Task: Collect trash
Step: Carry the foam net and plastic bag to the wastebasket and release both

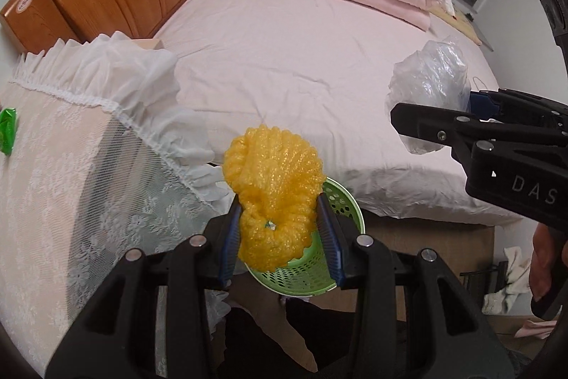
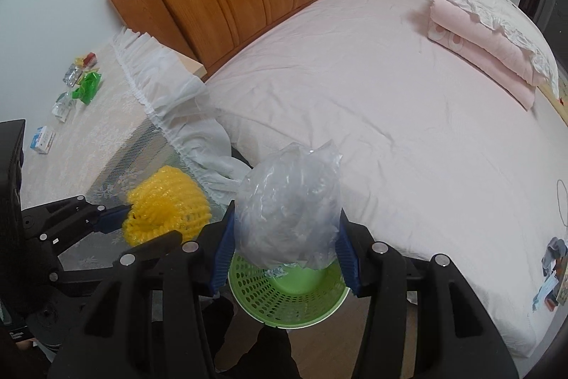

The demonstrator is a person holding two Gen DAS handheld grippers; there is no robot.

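Left wrist view: the left tongs (image 1: 280,229) are clamped on one crumpled yellow foam fruit net (image 1: 273,194), their blue pads pressing its sides; the net's long axis runs away from the camera, its free end fanning toward the pink-sheeted bed (image 1: 284,59). It hangs over the rim of the single round green perforated plastic basket (image 1: 301,276) on the floor beside the bed. The right tongs (image 2: 284,244) are closed on one bunched clear plastic bag (image 2: 287,201), which stands lengthwise above the same basket. On the lace-covered tabletop (image 2: 106,137) lie several small wrappers (image 2: 81,84), too small to count exactly, and one small blue-and-white box (image 2: 42,139).
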